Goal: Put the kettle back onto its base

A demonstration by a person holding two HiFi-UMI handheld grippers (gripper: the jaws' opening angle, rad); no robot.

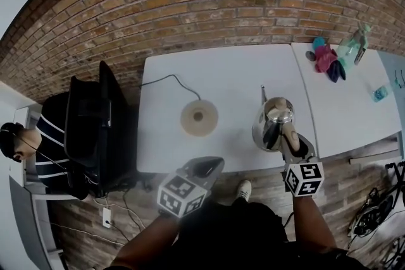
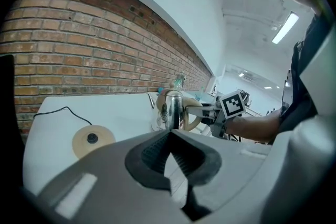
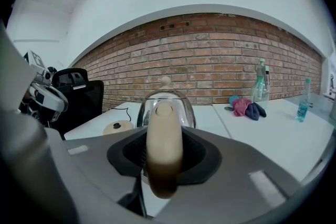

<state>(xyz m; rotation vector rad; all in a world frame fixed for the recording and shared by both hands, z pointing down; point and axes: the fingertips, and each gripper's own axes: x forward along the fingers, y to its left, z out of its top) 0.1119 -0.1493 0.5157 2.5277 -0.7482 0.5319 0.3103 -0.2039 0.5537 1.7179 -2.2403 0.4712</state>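
Shiny rounded steel kettle [image 1: 273,120] with beige handle is at the right part of a smooth white table [image 1: 240,73], well apart from its flat round beige base [image 1: 199,117]. Red brick wall [image 1: 221,3] behind. Right gripper [image 1: 288,139] is clamped on the kettle handle; left gripper [image 1: 205,167] has its 2 jaws together, empty, near the table's front edge.

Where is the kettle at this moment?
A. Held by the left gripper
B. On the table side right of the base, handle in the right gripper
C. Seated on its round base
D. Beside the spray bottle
B: the kettle is well right of the bare base, and the right gripper is closed on its handle.
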